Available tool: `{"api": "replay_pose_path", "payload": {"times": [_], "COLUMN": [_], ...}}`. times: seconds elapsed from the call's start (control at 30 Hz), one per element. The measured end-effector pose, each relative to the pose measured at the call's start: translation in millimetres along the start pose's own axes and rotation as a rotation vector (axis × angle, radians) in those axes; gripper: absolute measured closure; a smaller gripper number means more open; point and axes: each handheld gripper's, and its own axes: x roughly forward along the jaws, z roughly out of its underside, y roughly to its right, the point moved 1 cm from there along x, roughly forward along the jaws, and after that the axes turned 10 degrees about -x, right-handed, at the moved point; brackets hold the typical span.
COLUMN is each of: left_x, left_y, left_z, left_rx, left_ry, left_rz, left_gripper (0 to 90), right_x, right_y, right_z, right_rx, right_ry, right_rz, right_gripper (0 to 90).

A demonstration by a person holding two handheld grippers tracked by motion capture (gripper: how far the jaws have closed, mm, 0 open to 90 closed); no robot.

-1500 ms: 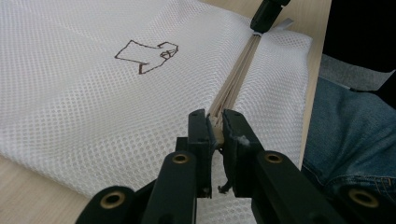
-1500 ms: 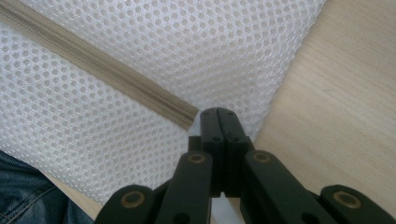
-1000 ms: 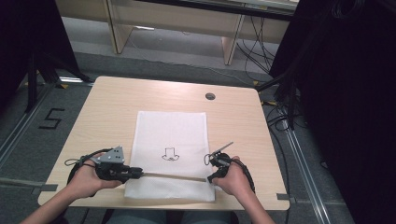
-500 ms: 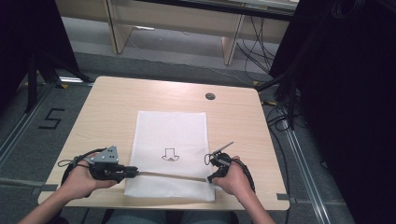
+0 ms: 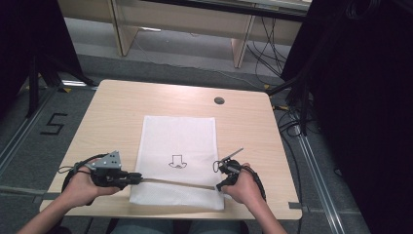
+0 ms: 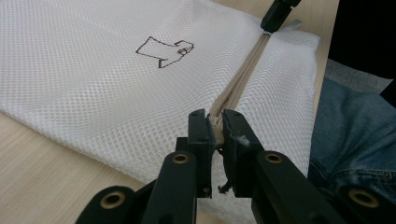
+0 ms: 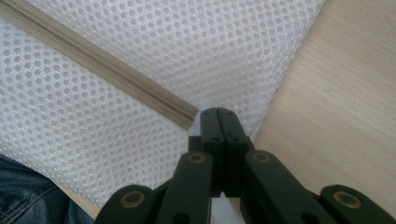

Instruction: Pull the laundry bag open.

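Centrally, toward the table's (image 5: 122,105) near edge, lies the white mesh laundry bag (image 5: 178,136). Left gripper (image 6: 215,128) fingers grasp the zipper's (image 6: 243,74) slider end; right gripper (image 7: 218,117) fingers, clenched, pinch mesh beside its far end. Judged step: zip travel; next move calls for a steady pull along the zipper against the anchoring hold.

Wooden table (image 5: 122,107), its round grommet (image 5: 219,100)

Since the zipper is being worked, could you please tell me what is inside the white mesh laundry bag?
The white mesh laundry bag lies flat on the wooden table; no bulge or dark shape shows through the netting. Anything thin inside stays hidden by the mesh and the closed beige zipper.
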Motion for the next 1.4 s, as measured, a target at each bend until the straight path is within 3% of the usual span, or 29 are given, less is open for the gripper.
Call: {"api": "replay_pose_path", "payload": {"times": [0.03, 0.2, 0.37, 0.43, 0.67, 0.7, 0.87, 0.9, 1.0, 1.03, 1.1, 1.13, 1.2, 1.27, 1.37, 1.4], "left_x": [0.0, -2.2, -9.5, -11.0, -11.2, -11.6, -15.3, -16.1, -18.3, -18.1, -20.5, -20.9, -21.4, -19.7, -18.5, -16.8], "left_y": [1.6, 0.2, -3.6, -5.6, -5.1, -6.5, -12.6, -12.5, -14.8, -14.2, -16.5, -16.2, -17.7, -16.1, -17.7, -16.5], "left_z": [1.0, 3.0, 9.3, 10.4, 11.9, 12.0, 14.5, 15.4, 18.3, 19.6, 20.0, 20.9, 21.6, 22.3, 23.5, 24.6], "left_rx": [-0.023, -0.008, -0.045, -0.028, -0.052, -0.04, -0.074, -0.087, -0.069, -0.096, -0.083, -0.104, -0.093, -0.119, -0.104, -0.124], "left_ry": [-0.002, -0.019, 0.005, 0.007, -0.001, -0.009, 0.003, -0.002, -0.016, -0.007, -0.016, -0.016, -0.027, -0.029, -0.064, -0.058], "left_rz": [-0.003, -0.006, -0.019, -0.014, -0.023, -0.039, -0.069, -0.067, -0.075, -0.074, -0.082, -0.082, -0.093, -0.097, -0.118, -0.113], "left_gripper": [82.0, 82.0, 82.0, 82.0, 82.0, 82.0, 82.0, 82.0, 82.0, 82.0, 82.0, 82.0, 82.0, 82.0, 82.0, 82.0], "right_x": [-0.1, -0.2, -0.3, -0.2, -0.4, -0.2, -0.3, -0.3, -0.2, -0.4, -0.3, -0.3, -0.3, -0.3, -0.2, -0.2], "right_y": [-0.1, 0.0, -0.1, 0.0, -0.6, 0.0, 0.2, 0.2, 0.1, -0.5, -0.5, -0.6, -0.6, -0.5, 0.0, -0.1], "right_z": [0.0, 0.1, 0.0, -0.1, -0.1, -0.1, 0.0, 0.0, -0.2, -0.2, -0.2, -0.2, -0.2, -0.3, -0.1, -0.1], "right_rx": [0.002, -0.001, 0.001, 0.0, 0.007, 0.001, 0.002, 0.002, 0.001, 0.01, 0.008, 0.008, 0.008, 0.01, 0.002, 0.001], "right_ry": [-0.001, 0.001, 0.0, 0.0, -0.004, 0.0, 0.0, 0.0, -0.001, -0.003, -0.002, -0.003, -0.003, -0.003, 0.0, 0.0], "right_rz": [-0.002, -0.002, -0.003, -0.003, -0.001, -0.003, -0.006, -0.006, -0.004, -0.003, -0.002, -0.001, -0.001, -0.002, -0.003, -0.002], "right_gripper": [90.0, 90.0, 90.0, 90.0, 90.0, 90.0, 90.0, 90.0, 90.0, 90.0, 90.0, 90.0, 90.0, 90.0, 90.0, 90.0]}}
